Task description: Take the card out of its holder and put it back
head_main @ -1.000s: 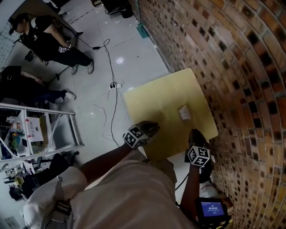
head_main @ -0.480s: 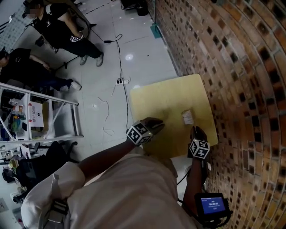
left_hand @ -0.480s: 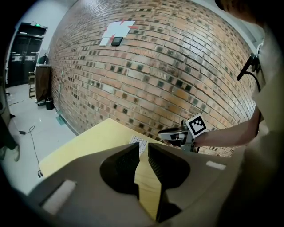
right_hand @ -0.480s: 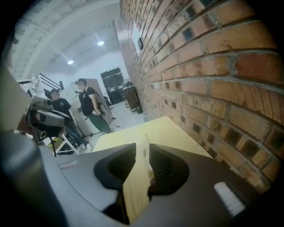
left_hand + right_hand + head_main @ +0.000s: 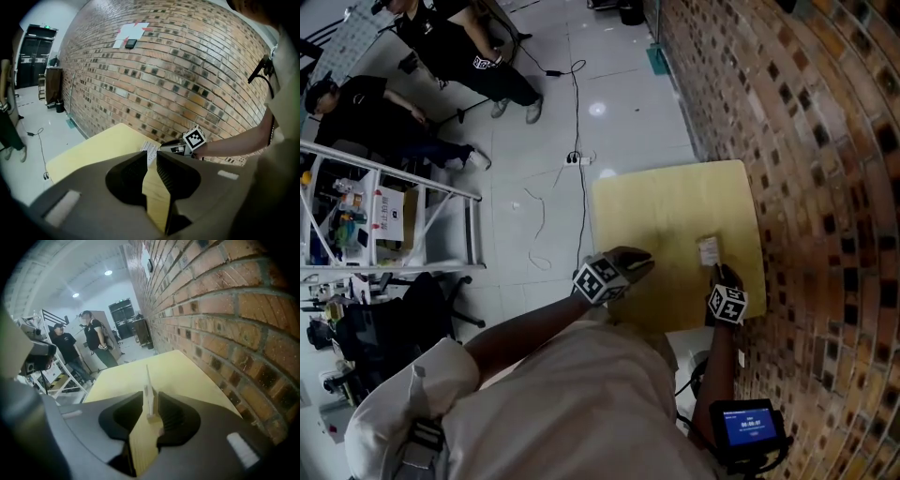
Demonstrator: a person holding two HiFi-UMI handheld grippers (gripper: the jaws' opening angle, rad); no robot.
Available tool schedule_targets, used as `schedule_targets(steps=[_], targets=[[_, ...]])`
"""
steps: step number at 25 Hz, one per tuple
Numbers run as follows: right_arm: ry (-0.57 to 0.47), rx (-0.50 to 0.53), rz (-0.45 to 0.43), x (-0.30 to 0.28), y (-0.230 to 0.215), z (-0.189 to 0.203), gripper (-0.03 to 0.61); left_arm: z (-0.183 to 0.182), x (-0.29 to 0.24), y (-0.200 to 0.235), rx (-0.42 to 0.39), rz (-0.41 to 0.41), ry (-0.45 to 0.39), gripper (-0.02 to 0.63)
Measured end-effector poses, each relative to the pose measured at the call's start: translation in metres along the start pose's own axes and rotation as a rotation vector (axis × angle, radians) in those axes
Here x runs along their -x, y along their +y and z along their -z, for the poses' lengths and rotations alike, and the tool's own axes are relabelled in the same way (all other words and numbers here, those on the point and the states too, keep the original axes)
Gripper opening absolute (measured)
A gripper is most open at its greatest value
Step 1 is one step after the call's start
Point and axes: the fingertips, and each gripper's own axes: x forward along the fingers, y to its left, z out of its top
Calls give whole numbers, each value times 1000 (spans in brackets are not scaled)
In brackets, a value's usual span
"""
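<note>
**Right gripper up to the card**

Head view: over the last second the right gripper [image 5: 718, 273] has advanced; the card [image 5: 709, 251] now sits right at its tips. The left gripper [image 5: 637, 261] is over the near table [image 5: 656, 206] edge.

Left gripper view: jaws a narrow slit apart, empty. The card is ahead, beyond the tips.

Right gripper view: jaws slightly spread, with the card upright and edge-on between them, in its holder [image 5: 153, 417].

Card [image 5: 709, 251] print too sm. to read.
</note>
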Motion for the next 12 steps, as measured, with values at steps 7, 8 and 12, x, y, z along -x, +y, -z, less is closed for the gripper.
schedule_targets(steps=[7,8,12], targets=[[41,14,-50,-21,-2,10,92,11,0,-3,7,-25,23,78],[45,17,-49,-23,-2,11,92,9,0,-4,4,-28,15,78],[39,15,-41,-28,-6,11,54,3,4,-6,-5,-43,6,78]])
